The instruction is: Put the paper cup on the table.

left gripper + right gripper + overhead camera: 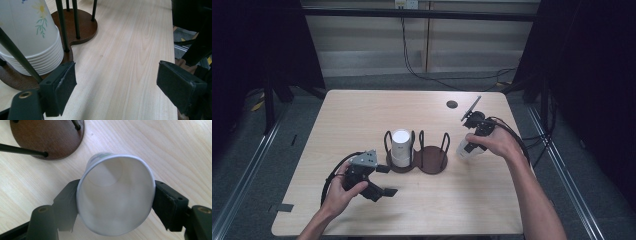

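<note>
1. The right gripper [470,148] is at the right part of the table [362,115], just right of the cup holder [432,162].
2. Its jaws stand one at each side of a single paper cup [115,197], against the cup's wall just below the rim, so the cup is held between them.
3. In the right gripper view the cup's open mouth faces the camera, and the cup looks tilted over the bare wood, close to the holder's round base.
4. The left gripper [382,181] rests low at the front left of the table, in front of the holder.
5. Its jaws stand wide apart, with only bare tabletop between them.
6. A stack of paper cups [401,147] stands upside down in the left ring of the holder, between thin black posts [62,25].
7. The holder's right ring has no cup in it.
8. A small dark disc [452,104] lies near the table's far edge.
</note>
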Action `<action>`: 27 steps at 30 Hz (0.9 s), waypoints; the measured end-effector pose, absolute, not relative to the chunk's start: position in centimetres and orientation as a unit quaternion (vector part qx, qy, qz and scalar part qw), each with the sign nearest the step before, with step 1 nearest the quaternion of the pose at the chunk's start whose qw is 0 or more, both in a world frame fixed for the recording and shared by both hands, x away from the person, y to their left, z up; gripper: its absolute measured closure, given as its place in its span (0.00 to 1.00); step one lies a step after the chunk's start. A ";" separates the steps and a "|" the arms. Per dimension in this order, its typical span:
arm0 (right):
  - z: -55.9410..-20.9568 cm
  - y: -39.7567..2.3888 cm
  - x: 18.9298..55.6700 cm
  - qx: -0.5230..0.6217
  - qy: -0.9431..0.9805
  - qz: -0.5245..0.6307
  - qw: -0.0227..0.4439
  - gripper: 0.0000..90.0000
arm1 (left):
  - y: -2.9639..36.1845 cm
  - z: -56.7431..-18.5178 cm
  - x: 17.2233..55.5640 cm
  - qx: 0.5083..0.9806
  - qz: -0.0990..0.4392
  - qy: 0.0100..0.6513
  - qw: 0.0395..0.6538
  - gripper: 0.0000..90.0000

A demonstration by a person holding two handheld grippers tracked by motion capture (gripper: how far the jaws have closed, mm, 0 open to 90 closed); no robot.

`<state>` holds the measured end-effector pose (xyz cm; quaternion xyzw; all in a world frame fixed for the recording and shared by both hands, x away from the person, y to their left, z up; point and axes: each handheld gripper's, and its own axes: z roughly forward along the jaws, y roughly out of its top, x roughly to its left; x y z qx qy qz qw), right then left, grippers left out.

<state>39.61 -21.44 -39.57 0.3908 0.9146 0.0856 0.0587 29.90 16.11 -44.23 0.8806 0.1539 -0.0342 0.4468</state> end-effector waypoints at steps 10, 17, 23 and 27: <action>-40.1 -20.5 40.8 0.387 0.919 0.042 0.068 0.30 | 16.1 -44.2 29.9 0.884 -0.030 0.151 0.441 0.18; -40.9 -20.3 41.3 0.396 0.915 0.040 0.070 0.28 | 16.1 -44.2 29.8 0.886 -0.032 0.146 0.438 0.18; -41.3 -20.6 41.3 0.424 0.901 0.056 0.074 0.24 | 16.0 -44.3 29.9 0.888 -0.031 0.147 0.436 0.18; -41.5 -20.7 41.4 0.429 0.897 0.071 0.077 0.24 | 16.0 -44.3 29.9 0.887 -0.031 0.148 0.436 0.18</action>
